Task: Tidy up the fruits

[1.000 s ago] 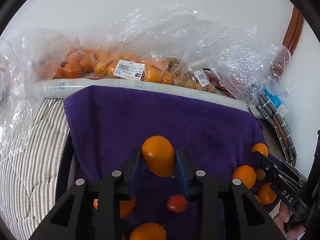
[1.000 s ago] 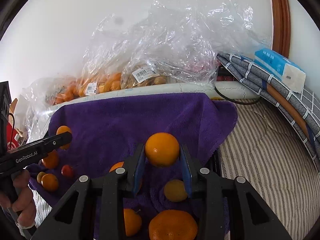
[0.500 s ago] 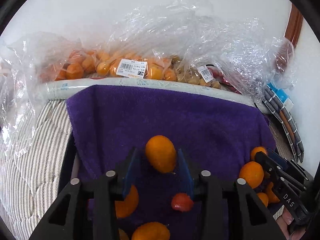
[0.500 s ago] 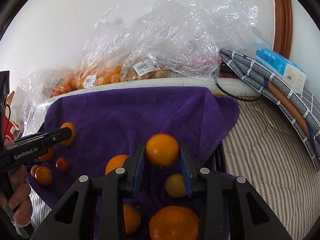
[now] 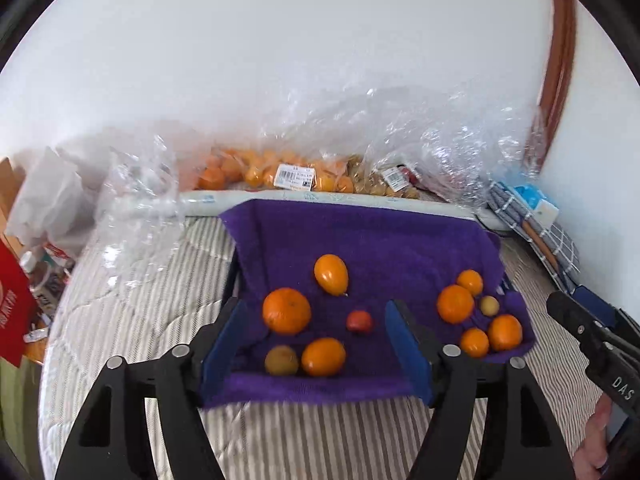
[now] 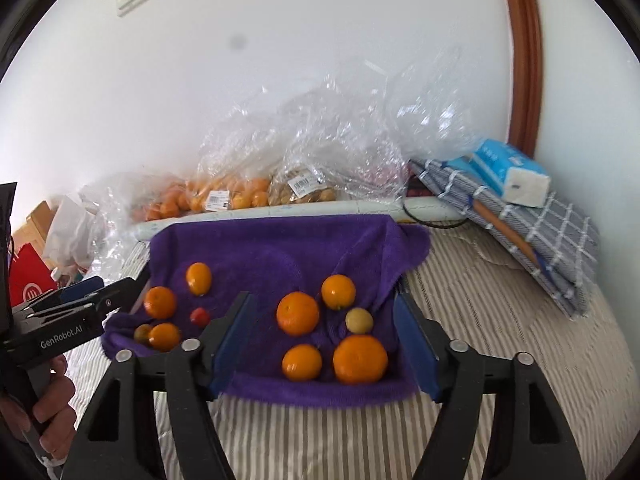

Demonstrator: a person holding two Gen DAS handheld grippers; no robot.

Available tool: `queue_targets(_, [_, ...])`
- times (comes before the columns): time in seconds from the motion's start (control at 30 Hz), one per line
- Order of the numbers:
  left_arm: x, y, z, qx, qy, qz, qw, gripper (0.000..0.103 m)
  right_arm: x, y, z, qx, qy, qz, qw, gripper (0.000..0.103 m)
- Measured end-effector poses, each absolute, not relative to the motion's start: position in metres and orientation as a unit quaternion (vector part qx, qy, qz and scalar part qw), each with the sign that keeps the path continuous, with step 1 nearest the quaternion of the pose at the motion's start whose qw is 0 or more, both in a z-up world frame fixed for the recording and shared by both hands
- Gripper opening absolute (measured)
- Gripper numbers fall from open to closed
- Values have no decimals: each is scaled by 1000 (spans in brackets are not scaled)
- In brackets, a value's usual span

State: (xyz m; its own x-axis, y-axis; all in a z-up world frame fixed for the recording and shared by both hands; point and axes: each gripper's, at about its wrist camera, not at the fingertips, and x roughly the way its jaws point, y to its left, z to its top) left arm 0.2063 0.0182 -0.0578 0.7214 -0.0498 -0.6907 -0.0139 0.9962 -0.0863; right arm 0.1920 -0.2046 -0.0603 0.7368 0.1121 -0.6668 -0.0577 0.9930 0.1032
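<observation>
Both fruits gripped a second ago now lie on the purple towel (image 5: pixel 368 236): the oval orange fruit (image 5: pixel 331 274) in the left group, the round orange (image 6: pixel 338 291) in the right group. Sorting appears nearly complete, judged from two separate clusters, five pieces each; bagged fruit (image 5: pixel 280 172) at the far edge is untouched. Left gripper (image 5: pixel 316 344) and right gripper (image 6: pixel 324 340) have drawn back toward the near edge, jaws wide and empty, each framing its own cluster without contact. Striped bedding (image 6: pixel 500 320) surrounds the towel.
</observation>
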Motion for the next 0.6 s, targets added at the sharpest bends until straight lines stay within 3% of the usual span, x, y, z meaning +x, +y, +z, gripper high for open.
queue_targets(0.17, [148, 15, -30, -44, 361, -19, 931, 79, 134, -208, -25, 36, 363, 45, 930, 78])
queue_targets(0.3, [100, 11, -13, -25, 336, -3, 941, 89, 87, -215, -7, 35, 348, 29, 936, 80])
queue_targets(0.33, [91, 11, -10, -23, 335, -1, 942, 91, 77, -216, -5, 32, 346, 24, 938, 82])
queue_targets(0.4, [74, 10, -5, -27, 333, -1, 943, 95, 57, -220, -1, 34, 338, 24, 940, 97])
queue_targets(0.6, [44, 5, 4, -28, 328, -2, 944, 96, 22, -228, 3, 35, 331, 24, 943, 103])
